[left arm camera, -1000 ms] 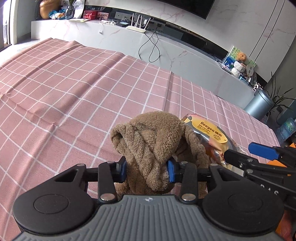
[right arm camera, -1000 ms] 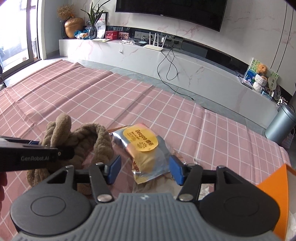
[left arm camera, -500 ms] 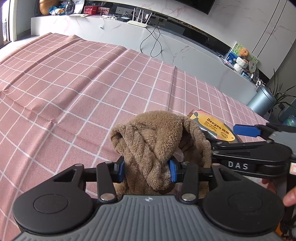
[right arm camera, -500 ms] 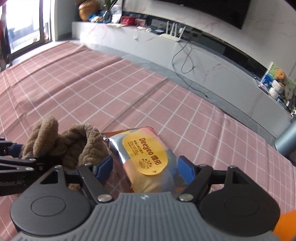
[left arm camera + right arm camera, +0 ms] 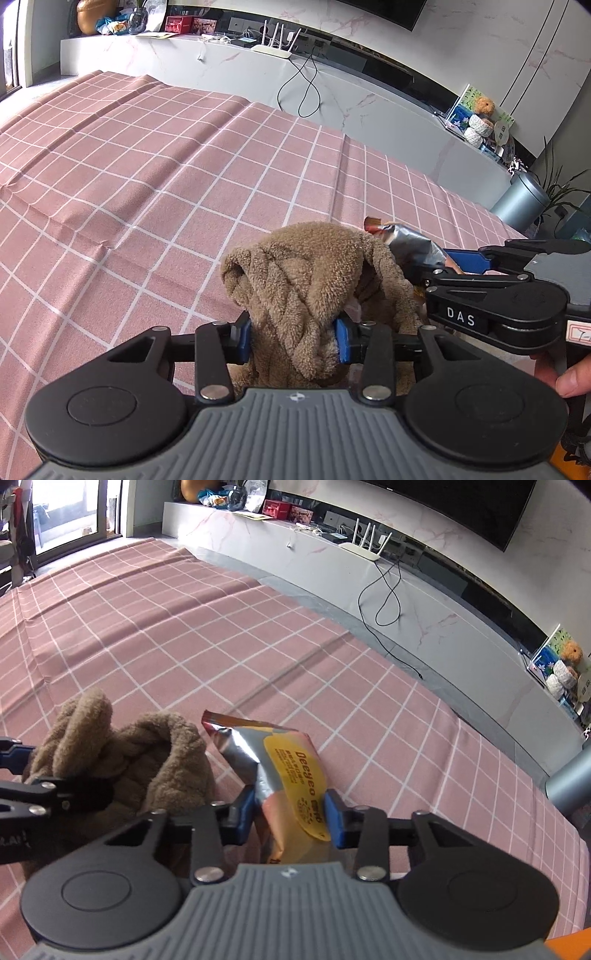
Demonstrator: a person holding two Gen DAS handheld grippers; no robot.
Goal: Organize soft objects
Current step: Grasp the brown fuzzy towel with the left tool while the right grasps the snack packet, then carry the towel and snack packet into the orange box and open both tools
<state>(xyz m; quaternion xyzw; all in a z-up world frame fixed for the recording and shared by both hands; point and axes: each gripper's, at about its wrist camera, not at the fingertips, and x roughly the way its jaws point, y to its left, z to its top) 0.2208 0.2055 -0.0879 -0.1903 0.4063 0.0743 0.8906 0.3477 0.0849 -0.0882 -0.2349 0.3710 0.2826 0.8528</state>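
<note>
A: Now that my right claw [image 5: 290, 818] has closed in, both blue pads are pressed on the packet [image 5: 291, 775]. Half a second ago they stood apart on either side of it; now it's pinched, tipped up on its edge, yellow label facing right.

B: And your left?

A: My left claw [image 5: 293, 341] stays clamped on the brown towel [image 5: 306, 288], same bunch of fluff between the pads as a second ago. No slip that I can see.

B: Where does that put the two things?

A: Side by side. From the right camera the towel [image 5: 122, 760] sits just left of the packet, touching or nearly so. From the left one, the packet's silver end [image 5: 410, 243] pokes out behind the towel, with my right claw [image 5: 461, 260] reaching in.

B: Under them?

A: The pink checked cloth [image 5: 166, 177], creased, running out toward the grey bench [image 5: 424, 590]. An orange edge [image 5: 572, 947] shows at the bottom right; I can't tell what it is.

B: So what does the change mean?

A: I'd say both soft things are in hand, so the pickup looks done. Whether the packet is clear of the cloth, I can't tell. Placing comes next, I'd guess.
</note>
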